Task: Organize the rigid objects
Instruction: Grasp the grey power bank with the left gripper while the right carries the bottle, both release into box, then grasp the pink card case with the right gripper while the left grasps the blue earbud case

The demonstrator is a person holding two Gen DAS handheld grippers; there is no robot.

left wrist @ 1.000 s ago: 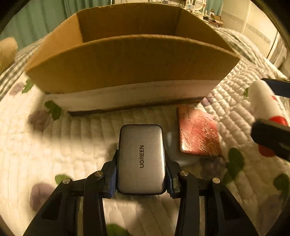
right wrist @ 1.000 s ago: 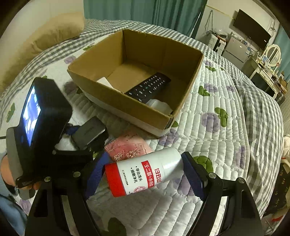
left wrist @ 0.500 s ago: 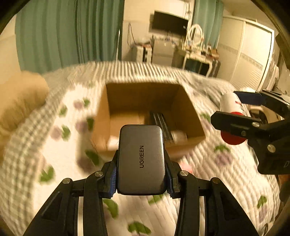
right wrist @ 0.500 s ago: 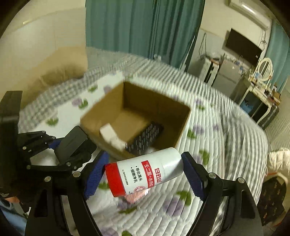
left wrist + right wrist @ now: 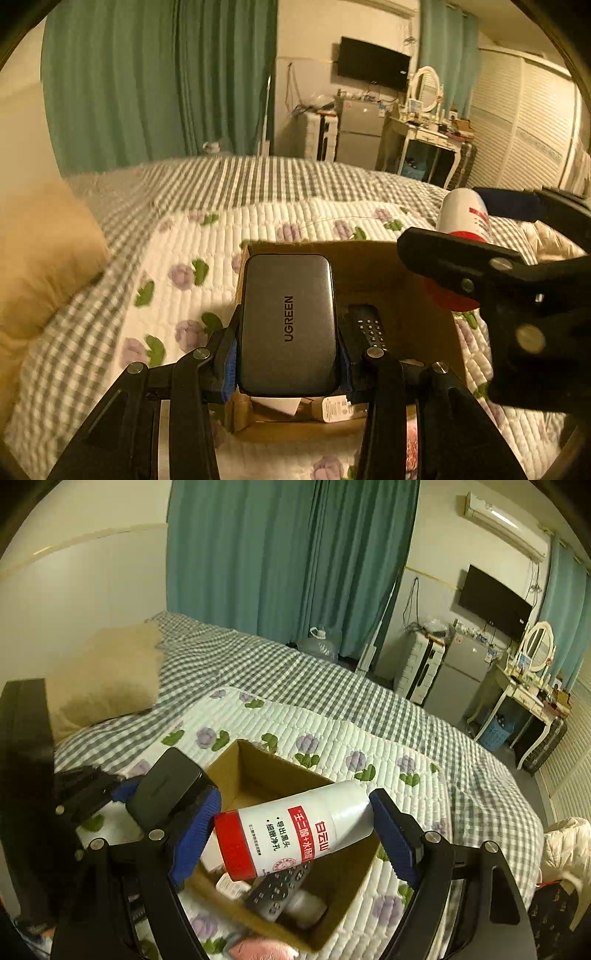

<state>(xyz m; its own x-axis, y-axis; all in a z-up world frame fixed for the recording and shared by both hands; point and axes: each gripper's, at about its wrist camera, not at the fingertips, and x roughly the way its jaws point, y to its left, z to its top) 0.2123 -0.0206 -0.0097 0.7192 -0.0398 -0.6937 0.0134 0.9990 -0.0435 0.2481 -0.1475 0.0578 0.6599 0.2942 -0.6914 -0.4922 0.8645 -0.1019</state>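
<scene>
Left wrist view: charger (image 5: 287,325) clamped between left gripper (image 5: 287,363) fingers (image 5: 229,363).

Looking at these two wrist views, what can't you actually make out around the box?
- Left wrist: the cardboard box floor, mostly covered by the charger in the left gripper.
- Left wrist: the remote, partly covered by that gripper.
- Right wrist: box contents, largely behind the bottle in the right gripper.
- Right wrist: the pink item, cut off at the bottom edge.
</scene>
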